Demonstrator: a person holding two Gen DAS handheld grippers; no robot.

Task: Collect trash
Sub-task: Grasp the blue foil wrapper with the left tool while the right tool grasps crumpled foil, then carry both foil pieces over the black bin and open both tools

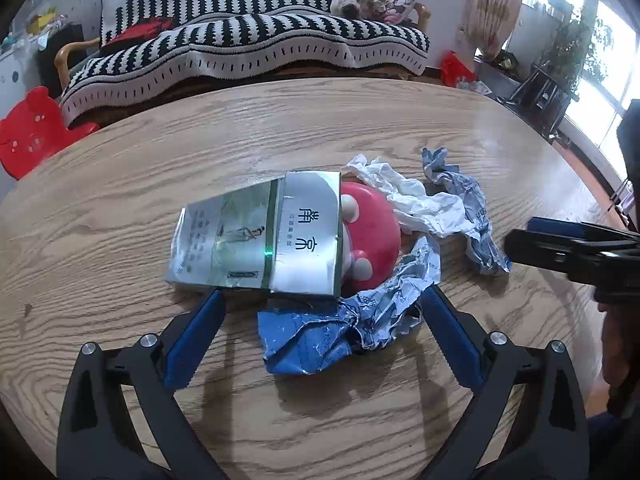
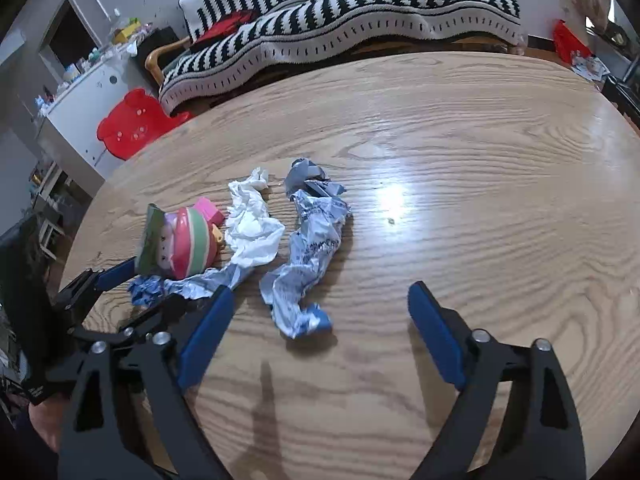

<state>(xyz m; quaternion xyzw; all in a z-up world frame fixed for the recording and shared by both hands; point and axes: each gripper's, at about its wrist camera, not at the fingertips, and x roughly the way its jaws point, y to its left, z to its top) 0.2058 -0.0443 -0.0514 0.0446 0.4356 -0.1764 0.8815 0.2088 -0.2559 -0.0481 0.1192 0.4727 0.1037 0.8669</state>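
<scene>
1. The round wooden table point(image 1: 120, 208) held all the trash.
2. Only the left camera showed the flat silver-green cigarette box point(image 1: 256, 236) leaning on the pink toy point(image 1: 372, 232).
3. The left gripper point(image 1: 320, 300) was wide open around the crumpled blue wrapper point(image 1: 340, 328), holding nothing.
4. The right gripper point(image 2: 320, 292) was wide open, empty, the blue-white crumpled paper point(image 2: 308, 248) between its fingers.

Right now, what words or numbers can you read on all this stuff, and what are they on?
"南京" in large characters, on the silver lid of the cigarette box.
Smaller lines under those characters and on the box's left side: too small to read.
Print on the blue-and-white crumpled wrapper: too blurred to read.
The crumpled white paper and the pink toy show no text.
</scene>
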